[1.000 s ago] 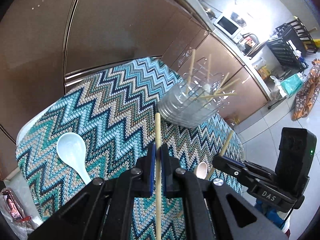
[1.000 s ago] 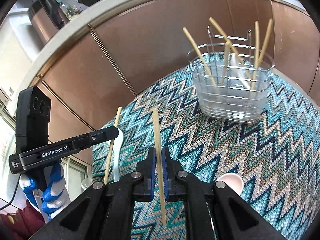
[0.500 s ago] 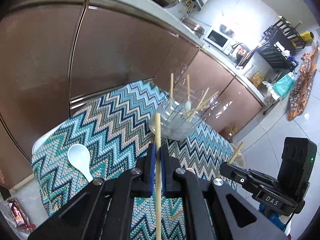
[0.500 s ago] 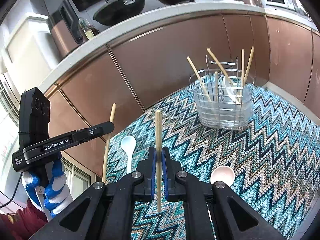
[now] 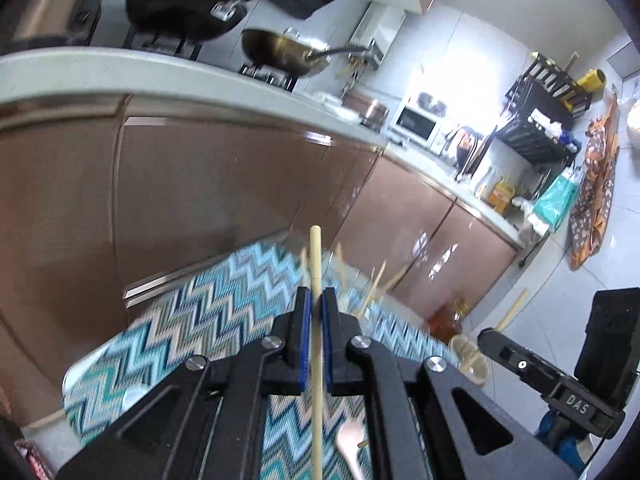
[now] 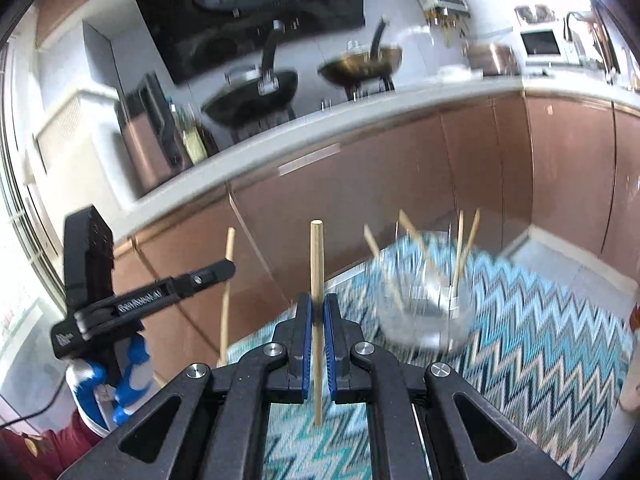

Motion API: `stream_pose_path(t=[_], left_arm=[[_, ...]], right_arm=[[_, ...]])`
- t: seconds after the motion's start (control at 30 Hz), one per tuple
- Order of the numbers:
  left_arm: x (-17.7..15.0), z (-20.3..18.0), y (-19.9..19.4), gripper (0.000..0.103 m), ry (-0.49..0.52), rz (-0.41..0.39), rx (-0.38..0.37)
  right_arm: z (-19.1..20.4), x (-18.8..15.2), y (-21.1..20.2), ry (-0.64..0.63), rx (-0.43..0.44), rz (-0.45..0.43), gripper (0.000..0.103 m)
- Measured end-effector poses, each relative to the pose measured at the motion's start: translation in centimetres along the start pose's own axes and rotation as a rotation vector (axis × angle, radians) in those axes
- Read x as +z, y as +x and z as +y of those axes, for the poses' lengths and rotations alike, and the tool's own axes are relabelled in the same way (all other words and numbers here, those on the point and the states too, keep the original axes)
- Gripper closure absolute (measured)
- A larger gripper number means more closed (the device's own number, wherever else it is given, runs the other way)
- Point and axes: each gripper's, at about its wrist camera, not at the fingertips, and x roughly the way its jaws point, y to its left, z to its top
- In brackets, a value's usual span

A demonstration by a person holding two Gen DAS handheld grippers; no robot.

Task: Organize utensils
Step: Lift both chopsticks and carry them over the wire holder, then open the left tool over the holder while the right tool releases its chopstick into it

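Note:
My left gripper (image 5: 315, 312) is shut on a wooden chopstick (image 5: 315, 256) held upright above the zigzag cloth (image 5: 224, 304). My right gripper (image 6: 316, 316) is shut on another wooden chopstick (image 6: 317, 264), also upright. The clear utensil basket (image 6: 424, 312) with several chopsticks in it stands on the cloth ahead right of the right gripper; it is blurred. In the left wrist view it (image 5: 360, 292) is mostly hidden behind the fingers. A pink spoon (image 5: 348, 440) lies on the cloth below the left gripper. Each gripper shows in the other's view: right (image 5: 552, 380), left (image 6: 132, 300).
Brown cabinet fronts (image 6: 400, 200) and a pale countertop (image 6: 360, 108) with pans rise behind the table. A white spoon (image 5: 134, 396) shows partly at the cloth's left edge. A bin (image 5: 470, 356) stands on the floor at the right.
Both grippers have lifted and tilted upward with their chopsticks, so the counter and stove now fill the upper view. The basket sits lower in both views and is blurred.

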Motion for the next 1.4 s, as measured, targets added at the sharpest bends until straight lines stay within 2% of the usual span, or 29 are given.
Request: stream_pose_path(t=[0.23, 0.33, 0.43, 0.63, 0.8, 0.93, 1.13, 1.2, 1.33, 1.4], left_arm=[[4.9, -0.8, 3.6, 0.098, -0.064, -0.167, 0.017], [6.2, -0.9, 5.8, 0.098, -0.085, -0.219, 0.024], [6.9, -1.3, 8.8, 0.098, -0.079, -0.253, 0.037], [6.2, -2.5, 14.7, 0.098, -0.033, -0.285, 0.086], [4.8, -3.1, 17.7, 0.098, -0.004, -0.324, 0.137], [3.3, -2.2, 19.6, 0.098, -0.018, -0.311, 0.158], [1.8, -1.5, 19.4, 0.096, -0.022, -0.272, 0.152], [1.8, -1.6, 18.7, 0.092, -0.011, -0.259, 0.142], [2.1, -1.7, 15.9, 0.082, 0.007, -0.257, 0.143], [2.2, -1.6, 14.1, 0.077, 0.014, -0.264, 0.149]], right_arm=[[-1.5, 5.0, 0.8, -0.053, -0.041, -0.177, 0.097], [-2.5, 6.1, 2.5, -0.068, -0.05, -0.204, 0.097], [-3.6, 6.2, 5.0, -0.086, -0.071, -0.195, 0.097], [-6.0, 4.7, 9.6, -0.091, -0.108, -0.139, 0.097], [-7.1, 3.2, 11.1, -0.108, -0.146, -0.105, 0.097], [-7.6, 2.2, 11.9, -0.117, -0.168, -0.081, 0.096], [-8.0, 1.6, 11.7, -0.096, -0.185, -0.071, 0.092], [-7.9, 1.7, 11.2, -0.09, -0.193, -0.078, 0.084], [-6.7, 2.2, 9.9, -0.102, -0.212, -0.087, 0.078], [-6.0, 2.4, 8.9, -0.109, -0.222, -0.101, 0.072]])
